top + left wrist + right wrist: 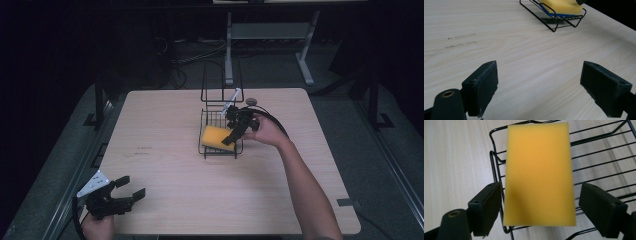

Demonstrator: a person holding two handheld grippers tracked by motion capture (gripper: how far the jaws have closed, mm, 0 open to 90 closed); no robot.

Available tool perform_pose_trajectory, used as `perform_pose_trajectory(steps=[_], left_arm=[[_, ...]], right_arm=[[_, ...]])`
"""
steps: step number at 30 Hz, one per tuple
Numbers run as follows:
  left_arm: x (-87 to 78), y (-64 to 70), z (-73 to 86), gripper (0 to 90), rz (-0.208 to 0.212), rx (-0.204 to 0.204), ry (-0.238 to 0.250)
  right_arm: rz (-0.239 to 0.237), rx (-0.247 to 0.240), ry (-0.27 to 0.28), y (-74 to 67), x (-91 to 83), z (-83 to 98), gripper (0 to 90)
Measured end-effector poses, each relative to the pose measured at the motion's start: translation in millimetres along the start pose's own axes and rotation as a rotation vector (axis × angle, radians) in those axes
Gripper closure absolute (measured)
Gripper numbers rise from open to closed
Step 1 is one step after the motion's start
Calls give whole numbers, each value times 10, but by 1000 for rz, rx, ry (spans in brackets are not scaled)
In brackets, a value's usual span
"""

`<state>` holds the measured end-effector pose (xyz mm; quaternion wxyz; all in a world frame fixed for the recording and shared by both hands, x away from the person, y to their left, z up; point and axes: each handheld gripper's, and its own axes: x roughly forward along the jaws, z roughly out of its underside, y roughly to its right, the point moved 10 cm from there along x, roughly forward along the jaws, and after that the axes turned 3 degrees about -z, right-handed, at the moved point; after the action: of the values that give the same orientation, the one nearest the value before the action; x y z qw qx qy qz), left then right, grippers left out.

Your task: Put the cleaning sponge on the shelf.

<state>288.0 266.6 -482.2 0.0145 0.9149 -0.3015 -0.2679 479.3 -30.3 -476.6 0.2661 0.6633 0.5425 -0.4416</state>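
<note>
A yellow sponge [215, 137] with a blue underside lies tilted in a black wire rack [220, 151] near the table's middle. My right gripper [232, 134] hovers over it, open, with one jaw on either side of the sponge [539, 175]. In the right gripper view the left jaw stands close to the sponge's edge and the right jaw is a little apart from it, over the rack's wires [599, 152]. My left gripper [132, 186] rests open at the table's front left corner with nothing between its jaws. From there the sponge [561, 6] and rack [554, 25] show far off.
The rack has a tall wire back frame [220, 82] on its far side. A small round dark object [251, 101] lies on the table just behind the right hand. A broad stretch of bare light wood table [165, 165] separates the two grippers.
</note>
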Motion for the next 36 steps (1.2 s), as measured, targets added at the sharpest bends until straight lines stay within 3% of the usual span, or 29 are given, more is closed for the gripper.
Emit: perform_pose_trajectory(steps=[5, 21, 26, 36], left_arm=[[11, 10, 0, 140, 3, 2, 0], [19, 12, -7, 140, 3, 2, -3], [27, 8, -16, 141, 1, 1, 1], [60, 19, -26, 140, 8, 6, -6]], right_arm=[[-7, 17, 26, 9, -18, 56, 180], [-8, 18, 28, 17, -49, 119, 180], [-7, 22, 57, 24, -55, 144, 180], [-2, 61, 74, 45, -152, 247, 180]])
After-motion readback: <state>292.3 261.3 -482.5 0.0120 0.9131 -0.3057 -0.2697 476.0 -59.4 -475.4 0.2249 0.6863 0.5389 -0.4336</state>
